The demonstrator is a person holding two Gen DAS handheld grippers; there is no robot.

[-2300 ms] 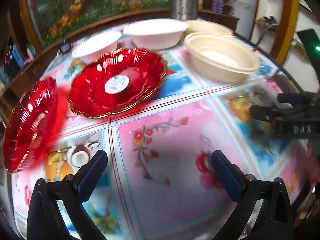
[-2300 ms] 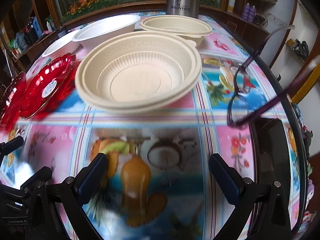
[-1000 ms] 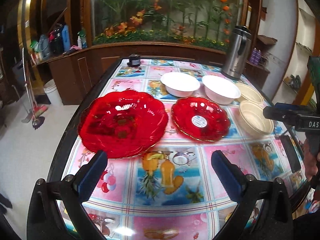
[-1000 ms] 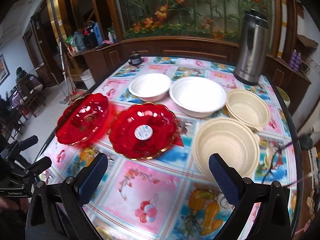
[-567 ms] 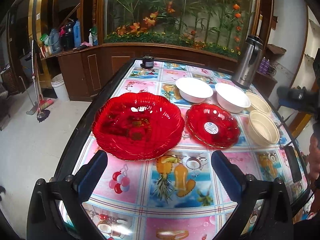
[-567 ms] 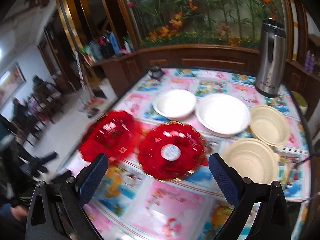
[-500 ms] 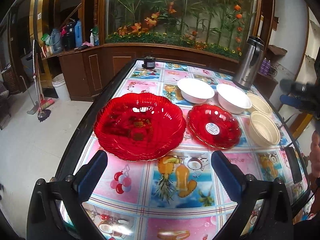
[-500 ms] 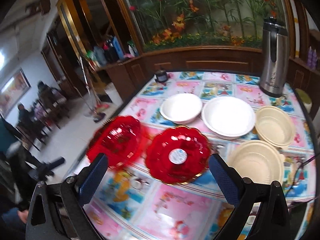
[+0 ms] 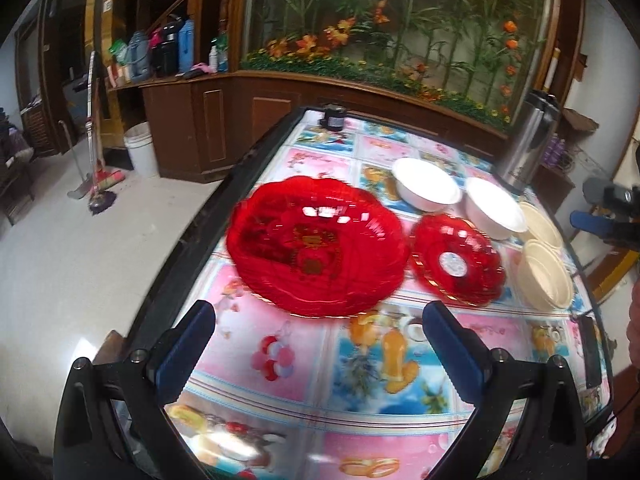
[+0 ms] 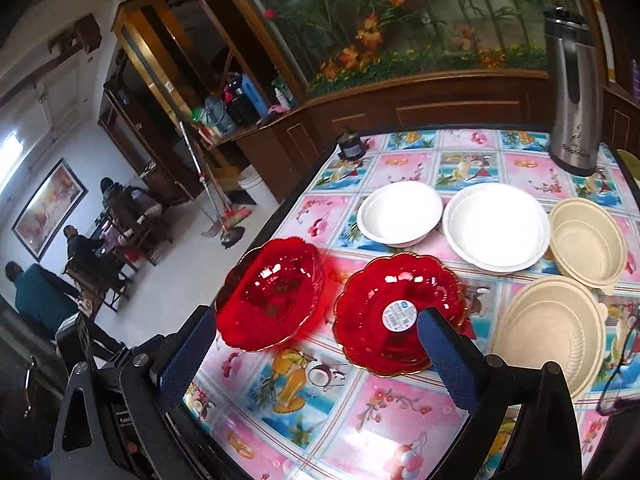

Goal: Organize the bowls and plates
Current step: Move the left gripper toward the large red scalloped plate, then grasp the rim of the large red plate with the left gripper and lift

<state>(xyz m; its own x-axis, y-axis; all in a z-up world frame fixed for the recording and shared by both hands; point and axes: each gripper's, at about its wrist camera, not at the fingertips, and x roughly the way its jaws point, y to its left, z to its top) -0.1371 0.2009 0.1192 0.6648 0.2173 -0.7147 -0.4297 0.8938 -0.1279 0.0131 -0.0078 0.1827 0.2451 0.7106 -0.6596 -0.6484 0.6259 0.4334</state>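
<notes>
A large red plate (image 9: 316,244) (image 10: 272,292) lies near the table's left edge. A smaller red plate with a white sticker (image 9: 456,264) (image 10: 400,312) lies to its right. Behind them stand two white bowls (image 9: 426,188) (image 9: 494,208) (image 10: 400,212) (image 10: 496,226). Two beige bowls (image 9: 540,220) (image 9: 548,280) (image 10: 586,240) (image 10: 552,324) stand at the right. My left gripper (image 9: 318,340) is open and empty, high above the table's near part. My right gripper (image 10: 316,352) is open and empty, raised above the red plates.
A steel thermos (image 9: 528,144) (image 10: 572,104) stands at the far right of the table (image 9: 304,392). A small dark jar (image 9: 334,116) sits at the far edge. Glasses and a phone (image 10: 624,364) lie at the right edge. A broom (image 9: 96,152) and bucket stand on the floor left.
Both grippers have risen and pulled back from the table, so the whole row of dishes now shows. Both views have swung slightly left. No dish has moved.
</notes>
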